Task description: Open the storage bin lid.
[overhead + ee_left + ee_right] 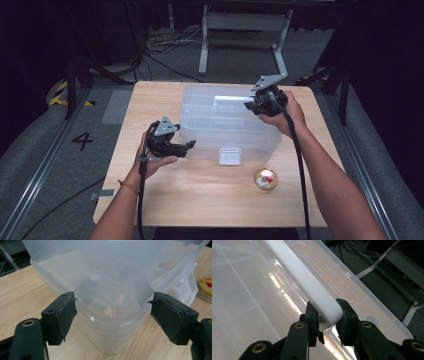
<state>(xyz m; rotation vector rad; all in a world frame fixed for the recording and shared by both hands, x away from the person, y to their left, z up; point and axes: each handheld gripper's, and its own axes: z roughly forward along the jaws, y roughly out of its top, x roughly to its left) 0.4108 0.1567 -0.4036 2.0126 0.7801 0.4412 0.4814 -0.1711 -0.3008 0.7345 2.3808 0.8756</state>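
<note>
Clear plastic storage box [227, 125] sits mid-table, lid on, white handle [312, 287] lying flat on the lid. Right gripper [328, 317] clamps the handle's end between its jaws; left gripper [112, 315] stands wide apart astride the box's near corner, pads not touching. Small round tin [266, 179] rests on the wooden table [200, 195] just in front of the box.

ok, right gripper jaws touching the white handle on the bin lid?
Touching. In the right gripper view the right gripper has both jaws pressed against the end of the white handle on the clear bin's lid, with no gap either side.
</note>
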